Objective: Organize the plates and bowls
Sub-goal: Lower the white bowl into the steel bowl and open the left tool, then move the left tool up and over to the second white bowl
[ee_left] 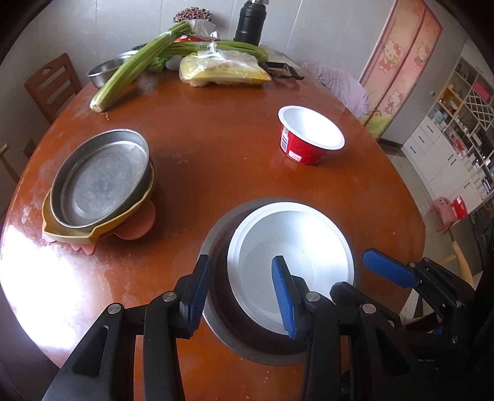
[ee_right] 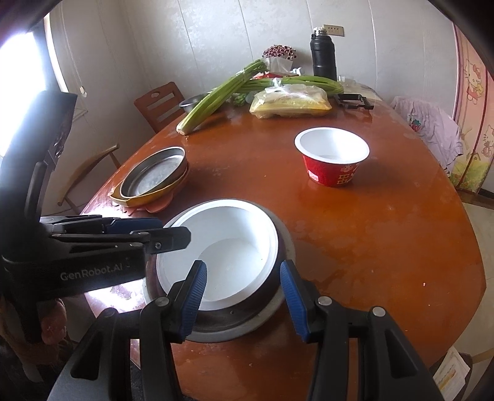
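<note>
A white-lined bowl (ee_left: 293, 265) sits nested in a steel bowl (ee_left: 216, 246) at the table's near edge; both show in the right wrist view, the white bowl (ee_right: 228, 243) inside the steel bowl (ee_right: 287, 243). My left gripper (ee_left: 240, 296) is open, its jaws straddling the bowls' left rim. My right gripper (ee_right: 244, 299) is open, its jaws straddling the near right rim; it shows in the left wrist view (ee_left: 355, 274). A red bowl (ee_left: 308, 135) with white inside stands farther right (ee_right: 332, 157). A steel plate (ee_left: 102, 179) lies stacked on yellow and pink plates at the left (ee_right: 154, 175).
Celery stalks (ee_left: 132, 68), a bagged yellow package (ee_left: 222, 72), a steel basin (ee_left: 105, 71), a black flask (ee_left: 250, 21) and a black tool (ee_left: 284, 71) crowd the far side of the round wooden table (ee_left: 216, 138). Wooden chairs (ee_right: 157, 105) stand at the left.
</note>
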